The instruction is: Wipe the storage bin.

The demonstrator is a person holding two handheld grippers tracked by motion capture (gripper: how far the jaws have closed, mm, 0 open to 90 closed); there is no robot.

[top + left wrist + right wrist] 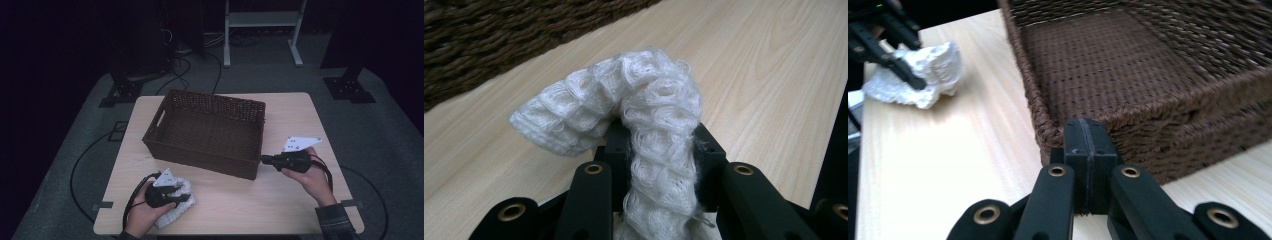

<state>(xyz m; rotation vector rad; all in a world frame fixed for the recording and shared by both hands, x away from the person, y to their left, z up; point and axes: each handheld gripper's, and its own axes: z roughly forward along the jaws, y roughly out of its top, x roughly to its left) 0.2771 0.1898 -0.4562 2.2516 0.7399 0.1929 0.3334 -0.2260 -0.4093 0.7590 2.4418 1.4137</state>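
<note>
Meanwhile, at a pale wooden table [280,200], a dark brown woven basket [210,131] stands empty near the middle, its cut-out handle on the left end wall, while a person works two hand-held tongs from the near edge. Largest of the things in hand is a white, waffle-textured cloth [176,205], bunched on the tabletop at the near left corner, just in front of the basket and apart from it. The left gripper [659,165] has its jaws clamped on a raised fold of that cloth — in the left gripper view the fabric stands up between the pads and flops over in a loose arc. By its look the cloth is light, soft and limp: it should sag and trail when lifted, will not slip readily thanks to its nubby weave, and is in no danger of breaking. A pinch on a thick gathered fold, as here, seems the soundest hold; a single thin edge would likely let the rest dangle and drag against the basket's rim. The right gripper [1087,150] sits at the basket's near right corner — jaws pressed together on nothing, their tips close to the woven rim; whether they touch it cannot be told.
</note>
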